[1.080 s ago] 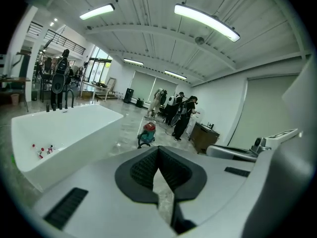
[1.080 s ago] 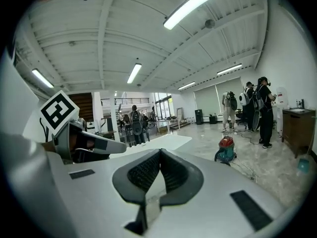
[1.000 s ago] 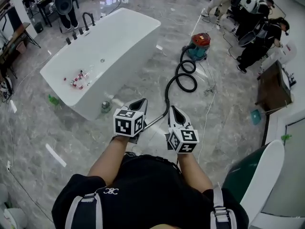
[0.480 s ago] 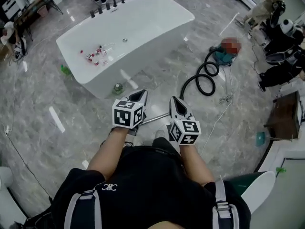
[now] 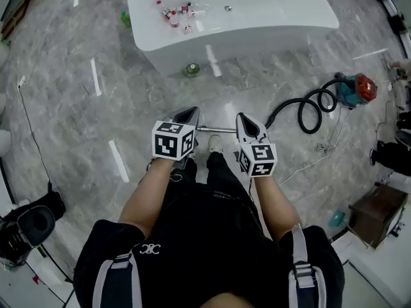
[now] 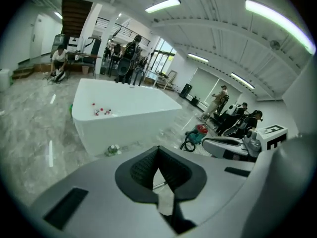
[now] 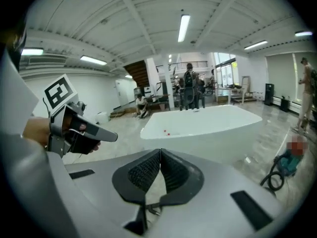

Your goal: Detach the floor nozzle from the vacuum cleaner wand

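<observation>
In the head view the silver vacuum wand point(image 5: 217, 129) lies low across the floor between my two grippers. It joins a black hose point(image 5: 307, 112) that coils to the teal and red canister point(image 5: 356, 88). My left gripper point(image 5: 187, 115) is shut and empty just left of the wand. My right gripper point(image 5: 246, 122) is shut and empty just right of it. In the left gripper view the left gripper point(image 6: 158, 156) shows closed jaws with a bit of wand point(image 6: 158, 185) below them. The right gripper point(image 7: 159, 157) is closed in its own view too. I cannot make out the floor nozzle.
A white bathtub point(image 5: 257, 27) with small items inside stands ahead, with a green bottle point(image 5: 191, 69) at its base. My shoe point(image 5: 215, 144) is under the wand. Black equipment point(image 5: 32, 226) sits at lower left and a brown box point(image 5: 376, 213) at right. People stand far off.
Both grippers have sunk toward the floor and tipped downward, staying shut. The view has swung down, so the bathtub and canister now sit higher and farther right.
</observation>
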`<state>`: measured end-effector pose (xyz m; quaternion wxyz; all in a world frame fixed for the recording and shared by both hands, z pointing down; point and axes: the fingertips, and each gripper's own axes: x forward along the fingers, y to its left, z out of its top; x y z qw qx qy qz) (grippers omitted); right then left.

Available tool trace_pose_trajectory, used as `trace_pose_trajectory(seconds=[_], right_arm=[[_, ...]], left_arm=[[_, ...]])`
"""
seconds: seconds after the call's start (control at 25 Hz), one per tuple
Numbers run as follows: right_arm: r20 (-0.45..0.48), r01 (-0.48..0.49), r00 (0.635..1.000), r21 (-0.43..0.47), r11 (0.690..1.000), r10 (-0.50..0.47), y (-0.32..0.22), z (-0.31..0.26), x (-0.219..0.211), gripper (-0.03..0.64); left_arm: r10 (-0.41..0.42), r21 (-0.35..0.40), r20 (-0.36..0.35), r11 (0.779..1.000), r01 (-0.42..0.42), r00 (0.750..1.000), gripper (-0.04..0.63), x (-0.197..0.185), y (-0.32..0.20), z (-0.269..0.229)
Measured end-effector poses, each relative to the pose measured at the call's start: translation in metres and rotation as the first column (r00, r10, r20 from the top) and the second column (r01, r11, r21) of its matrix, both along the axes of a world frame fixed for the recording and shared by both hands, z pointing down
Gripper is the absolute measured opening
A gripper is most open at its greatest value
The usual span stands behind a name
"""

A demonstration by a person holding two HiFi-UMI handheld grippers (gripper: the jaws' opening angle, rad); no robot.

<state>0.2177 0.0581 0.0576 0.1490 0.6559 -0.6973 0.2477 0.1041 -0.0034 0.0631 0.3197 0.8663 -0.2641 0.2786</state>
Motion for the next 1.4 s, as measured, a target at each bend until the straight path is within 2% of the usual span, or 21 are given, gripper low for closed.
trace_pose_trajectory(seconds=[0.08,0.2,0.44,0.56,0.72,0.8,1.04,1.12,1.24,1.36,1.4], right_arm=[[-0.03,0.11,0.993,-0.055,0.992,-0.111,-0.006,0.032,-0.004,0.015],[-0.053,0.239,0.967,-0.139,0.961,-0.248,-0.011,0.081,-0.004,0.015],[0.008,0.402,0.91,-0.266,0.876,-0.415,-0.016,0.19,-0.009,0.015],[0.039,0.491,0.861,-0.32,0.81,-0.506,-0.009,0.248,-0.023,0.015],[0.044,0.602,0.758,-0.428,0.674,-0.65,-0.003,0.343,-0.041,0.015],[0.039,0.634,0.713,-0.462,0.62,-0.7,0.002,0.389,-0.049,0.017],[0.038,0.673,0.624,-0.533,0.512,-0.78,0.02,0.517,-0.077,0.017],[0.043,0.68,0.607,-0.545,0.491,-0.793,0.024,0.556,-0.085,0.018],[0.057,0.673,0.605,-0.568,0.473,-0.794,0.031,0.613,-0.095,0.09],[0.031,0.655,0.611,-0.581,0.483,-0.791,0.033,0.671,-0.103,0.201],[0.014,0.647,0.604,-0.593,0.479,-0.797,0.035,0.692,-0.103,0.27]], left_arm=[[-0.027,-0.04,0.047,0.999,0.028,0.999,0.008,-0.004,0.003,0.032],[-0.063,-0.09,0.099,0.993,0.072,0.993,0.008,-0.008,0.006,0.071],[-0.134,-0.187,0.149,0.969,0.161,0.98,0.008,0.001,0.009,0.16],[-0.154,-0.227,0.144,0.956,0.184,0.978,0.008,0.006,0.008,0.203],[-0.163,-0.278,0.156,0.939,0.202,0.974,0.008,0.001,0.005,0.271],[-0.172,-0.318,0.174,0.922,0.22,0.97,0.008,-0.01,0.013,0.31],[-0.199,-0.406,0.21,0.873,0.271,0.957,0.008,-0.053,0.039,0.427],[-0.208,-0.424,0.211,0.861,0.281,0.955,0.008,-0.064,0.044,0.465],[-0.208,-0.448,0.199,0.85,0.278,0.958,0.009,-0.077,0.05,0.518],[-0.212,-0.462,0.193,0.842,0.279,0.958,0.008,-0.088,0.054,0.564],[-0.21,-0.465,0.191,0.841,0.277,0.959,0.008,-0.091,0.056,0.577]])
